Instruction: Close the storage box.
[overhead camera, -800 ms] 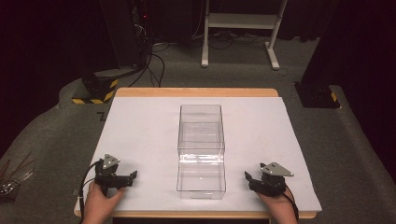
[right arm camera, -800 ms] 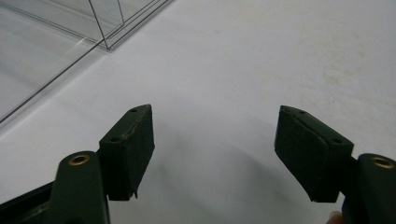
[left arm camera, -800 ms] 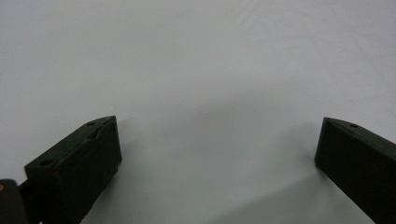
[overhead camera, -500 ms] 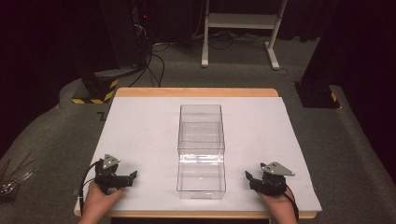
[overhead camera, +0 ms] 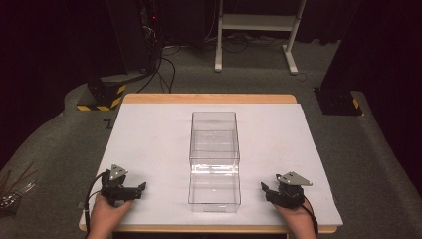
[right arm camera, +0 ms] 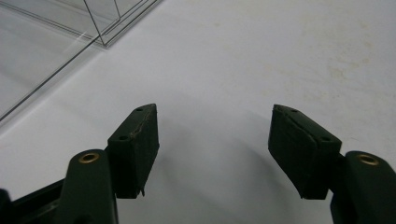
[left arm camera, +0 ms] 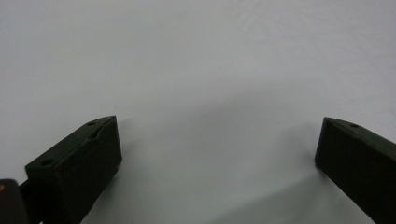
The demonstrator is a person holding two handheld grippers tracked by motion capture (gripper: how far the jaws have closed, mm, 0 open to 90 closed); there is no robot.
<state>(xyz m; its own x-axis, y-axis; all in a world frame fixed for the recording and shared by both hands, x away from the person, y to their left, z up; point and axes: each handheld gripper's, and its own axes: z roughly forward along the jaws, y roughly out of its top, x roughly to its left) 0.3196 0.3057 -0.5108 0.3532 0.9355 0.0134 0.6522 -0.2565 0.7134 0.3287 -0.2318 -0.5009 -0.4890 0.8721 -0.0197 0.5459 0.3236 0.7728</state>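
Note:
Two clear plastic boxes lie end to end down the middle of the white tabletop (overhead camera: 149, 134), the far box (overhead camera: 213, 137) and the near box (overhead camera: 214, 189). My left gripper (overhead camera: 141, 189) rests near the front left edge, held in a hand, jaws pointing toward the near box. Its jaws stand wide apart over bare white surface, so the left gripper (left arm camera: 218, 121) is open and holds nothing. My right gripper (overhead camera: 264, 188) rests at the front right, also pointing inward. The right gripper (right arm camera: 214, 108) is open and empty, with a corner of the clear box (right arm camera: 70, 28) up to its left.
A wooden table edge (overhead camera: 209, 98) borders the far side. On the floor behind stand a white frame (overhead camera: 256, 22), a black stand with a yellow-black base (overhead camera: 104, 94) and a black base (overhead camera: 338, 102). Thin rods lie on the floor at left (overhead camera: 15, 191).

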